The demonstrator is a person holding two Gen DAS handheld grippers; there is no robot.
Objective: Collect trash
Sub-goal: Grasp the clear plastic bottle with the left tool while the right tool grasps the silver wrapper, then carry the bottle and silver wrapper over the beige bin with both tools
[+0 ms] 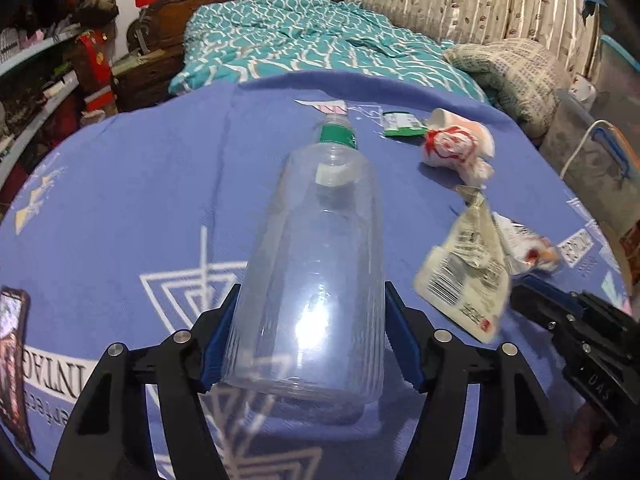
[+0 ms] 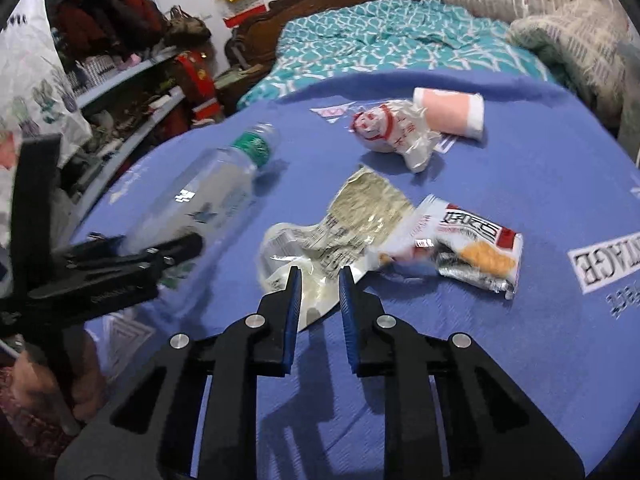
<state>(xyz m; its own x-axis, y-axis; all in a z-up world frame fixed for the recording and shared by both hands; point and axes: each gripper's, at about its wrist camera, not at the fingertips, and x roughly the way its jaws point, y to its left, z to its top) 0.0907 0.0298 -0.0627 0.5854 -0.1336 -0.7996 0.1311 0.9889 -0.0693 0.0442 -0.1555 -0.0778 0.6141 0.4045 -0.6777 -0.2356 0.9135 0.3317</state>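
A clear plastic bottle (image 1: 316, 264) with a green label lies along the left wrist view, neck pointing away. My left gripper (image 1: 312, 286) is shut on its wide lower body, a blue pad pressed to each side. The right wrist view shows the same bottle (image 2: 200, 196) and left gripper (image 2: 152, 248) at the left. A crumpled silver-and-white wrapper (image 2: 340, 220) lies on the blue cloth (image 2: 520, 360). My right gripper (image 2: 320, 276) has its jaws narrowly apart, with the wrapper's near corner between the tips. The same right gripper (image 1: 520, 292) sits beside the wrapper (image 1: 464, 276).
More trash lies beyond: a red-printed plastic bag ball (image 2: 396, 132), a pink paper cup (image 2: 448, 110), a red-and-orange snack packet (image 2: 472, 248) and a green packet (image 1: 400, 122). A phone (image 1: 12, 352) lies at the left edge. A teal-quilted bed (image 1: 300, 40) is behind, shelves (image 2: 120, 80) to the left.
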